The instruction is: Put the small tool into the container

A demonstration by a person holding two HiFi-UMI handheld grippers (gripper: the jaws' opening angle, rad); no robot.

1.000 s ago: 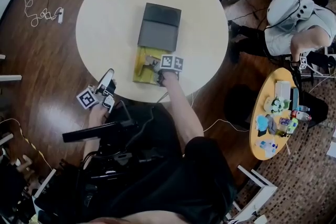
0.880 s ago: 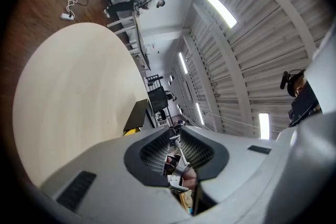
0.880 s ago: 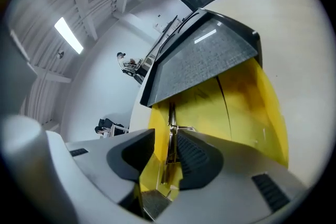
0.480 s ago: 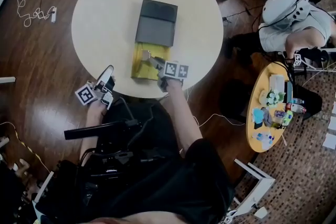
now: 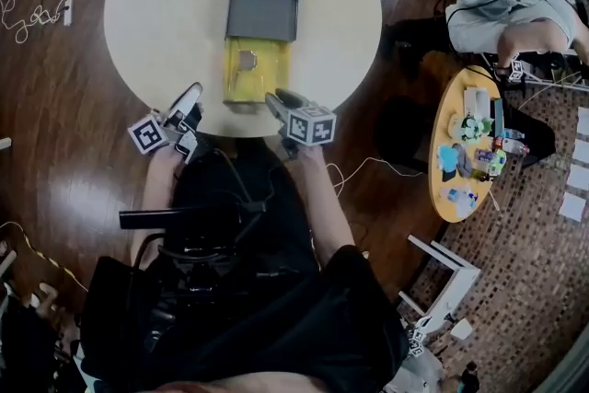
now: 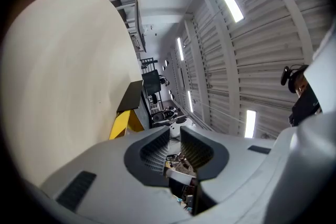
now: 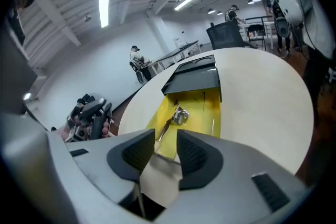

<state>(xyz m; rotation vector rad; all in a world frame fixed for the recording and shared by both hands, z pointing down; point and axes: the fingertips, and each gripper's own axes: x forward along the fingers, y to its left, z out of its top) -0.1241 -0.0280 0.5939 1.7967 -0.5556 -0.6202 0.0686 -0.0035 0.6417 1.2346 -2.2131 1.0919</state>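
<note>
Dark-brown plank floor (image 5: 55,106) frames the scene; far L., a thin white cable (image 5: 32,17) lies loose on it. Next, the left gripper (image 6: 175,136): white moulded shell, black ribbed pads, jaws apart w/ nothing between. It is held at the near-L. rim of the round table (image 5: 166,5), prob. parked so as not to crowd the work. Table top is matt cream, smooth, bare apart from the box. At centre, the container (image 5: 271,74): a shallow rectangular tray of glossy yellow plastic. Its flat dark grey cover (image 5: 263,3) lies beyond the open part (slid back or hinged, cannot tell), leaving the near part free for loading. The small tool (image 5: 245,62) lies inside on the tray floor, L. of centre: bright metal, a blocky head on a thin shaft, so the task's thing looks to be in place. R. of it, the right gripper (image 7: 166,141), same build, hangs by the tray's near-R. corner, aimed down at the tray, jaws apart & empty, consistent w/ a release done. Far R., well apart, an oval yellow side table (image 5: 438,184) carries small coloured items, too small to name.
</note>
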